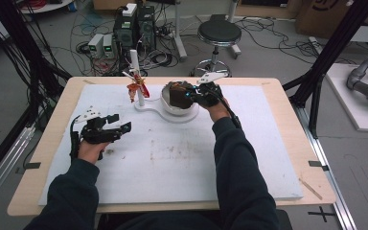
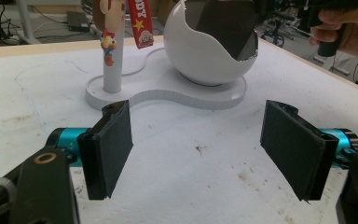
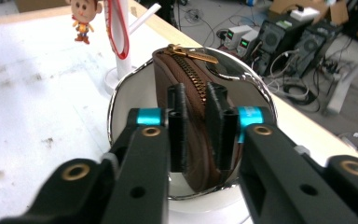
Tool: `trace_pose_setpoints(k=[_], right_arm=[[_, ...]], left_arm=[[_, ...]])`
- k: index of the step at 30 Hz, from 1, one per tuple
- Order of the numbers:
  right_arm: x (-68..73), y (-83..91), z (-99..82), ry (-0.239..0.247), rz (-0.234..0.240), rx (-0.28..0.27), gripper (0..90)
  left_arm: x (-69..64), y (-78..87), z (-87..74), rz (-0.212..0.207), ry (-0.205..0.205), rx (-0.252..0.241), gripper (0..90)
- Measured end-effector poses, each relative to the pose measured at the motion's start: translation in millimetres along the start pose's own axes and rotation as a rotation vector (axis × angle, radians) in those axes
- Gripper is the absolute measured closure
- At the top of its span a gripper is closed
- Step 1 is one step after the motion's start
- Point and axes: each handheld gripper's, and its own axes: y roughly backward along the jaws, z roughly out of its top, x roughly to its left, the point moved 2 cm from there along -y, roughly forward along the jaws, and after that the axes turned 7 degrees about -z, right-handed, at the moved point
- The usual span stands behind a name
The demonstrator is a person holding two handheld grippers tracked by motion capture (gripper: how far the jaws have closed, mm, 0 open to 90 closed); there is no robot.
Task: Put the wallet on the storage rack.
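Seen from above: a wooden surface [image 1: 287, 120] covered by a white mat [image 1: 182, 163], with a person's two dark-sleeved forearms coming in from the near edge.

Toward the far edge, near its middle, stood a white stand [image 1: 165, 111] shaped like two joined discs. On its left disc rose a white post [image 1: 136, 79] with a small cartoon figure [image 3: 84, 13] and a red strap [image 3: 116, 32] hanging from it. On its right disc sat a white egg-shaped bowl [image 2: 200, 51] with a cut-away opening.

Inside that bowl stood a brown zip pouch [image 3: 193, 98], upright on its edge, zipper running along the top, brass pull at the far end. Pouch bottom rested within the bowl, upper part rising above the rim.

Right tongs [image 1: 190, 94], held in the right hand [image 1: 215, 106], reached into the bowl from the near right side. Closed on the pouch: both black pads pressed against its two sides just below the zipper, as shown in the right gripper view [image 3: 196, 135].

Left tongs [image 1: 124, 125], held in the left hand [image 1: 90, 148], hovered low over the mat toward the left edge, well apart from the stand, pointing right. Spread wide in the left gripper view [image 2: 200, 149], with bare stained mat between the pads and nothing gripped. Stand and bowl lay beyond them toward the far edge.

Behind the surface, on the floor: a round black stool [image 1: 219, 32], computer towers [image 1: 135, 26] and tangled cables.
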Motion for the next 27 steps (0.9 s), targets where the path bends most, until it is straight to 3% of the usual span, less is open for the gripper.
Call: trace_pose_setpoints(k=[5, 8, 10, 13, 18, 19, 20, 25, 27], right_arm=[[-5.1, 20.0, -2.6, -0.086, 0.037, 0.03, 50.0], [-4.3, 41.3, -11.4, -0.088, 0.02, 0.004, 43.7], [-4.4, 55.2, -20.0, -0.103, 0.023, 0.02, 35.2], [-2.1, 76.4, -36.5, -0.101, 0.011, 0.022, 29.2], [4.8, 103.3, -68.8, -0.086, -0.023, 0.049, 22.0], [6.9, 112.4, -82.7, -0.083, -0.048, 0.064, 21.5], [6.9, 112.4, -82.7, -0.083, -0.048, 0.064, 21.5], [5.8, 137.4, -117.3, -0.085, -0.109, 0.079, 21.5], [5.7, 140.9, -120.8, -0.08, -0.118, 0.087, 21.4]], left_arm=[[2.6, 4.3, -0.2, -0.006, 0.011, -0.009, 24.9], [4.9, 7.4, 0.8, -0.004, 0.01, -0.006, 23.5], [6.9, 9.5, 1.1, 0.003, 0.0, -0.007, 19.5], [8.9, 12.5, 0.9, 0.014, -0.017, -0.005, 19.4], [11.1, 15.4, 0.2, 0.033, -0.057, -0.002, 19.8], [10.4, 14.8, 0.0, 0.034, -0.056, -0.005, 19.8], [10.2, 14.6, -0.1, 0.034, -0.059, -0.003, 19.8], [6.7, 11.2, -0.4, 0.03, -0.055, 0.011, 19.5], [5.5, 11.0, 0.5, 0.027, -0.059, 0.0, 19.5]])
